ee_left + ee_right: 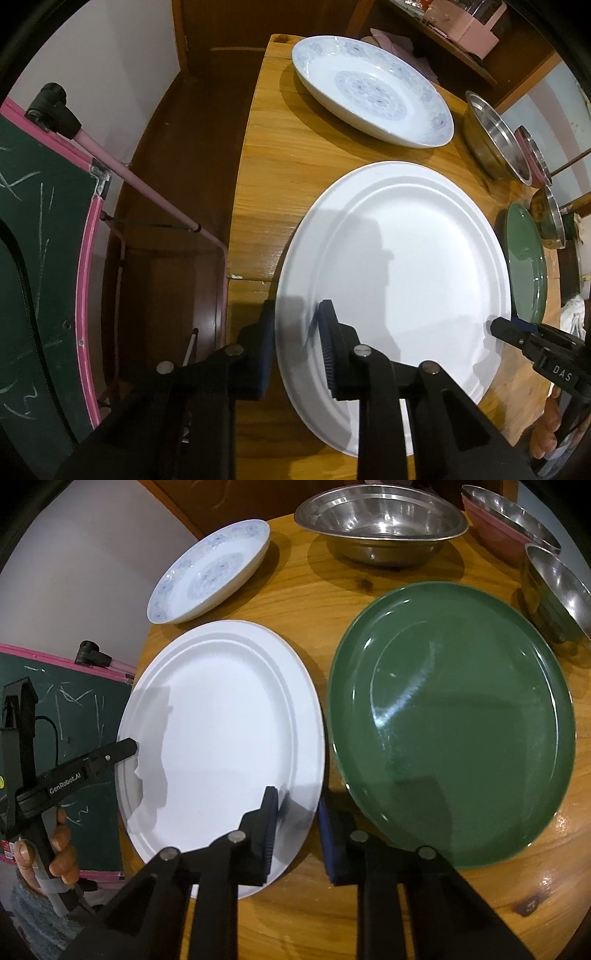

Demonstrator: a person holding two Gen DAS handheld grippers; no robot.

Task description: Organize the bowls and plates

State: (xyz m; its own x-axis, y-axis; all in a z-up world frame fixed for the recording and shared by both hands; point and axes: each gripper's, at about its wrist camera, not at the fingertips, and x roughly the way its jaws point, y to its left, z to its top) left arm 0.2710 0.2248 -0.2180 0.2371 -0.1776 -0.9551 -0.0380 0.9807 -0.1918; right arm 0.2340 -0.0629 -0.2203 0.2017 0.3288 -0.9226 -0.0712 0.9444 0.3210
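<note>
Plates lay unstacked around the white plate (399,280): green plate (454,720) beside it, patterned dish (373,88) beyond, steel bowls (380,520) farther off. Left gripper (295,354) and right gripper (295,834) each pinched opposite rims of the white plate; sorting looked barely begun.

The surface (295,602) was varnished wood with visible grain, shiny near its edge. The white plate (221,720) looked smooth and matt, like plastic or foam. The green plate (454,716) was glossy, with faint scuffs catching light. The blue-patterned dish (214,572) appeared to be glazed ceramic. The bowls (384,520) were polished metal. Each gripper was matt black plastic with ribbed blue pads (327,347).
</note>
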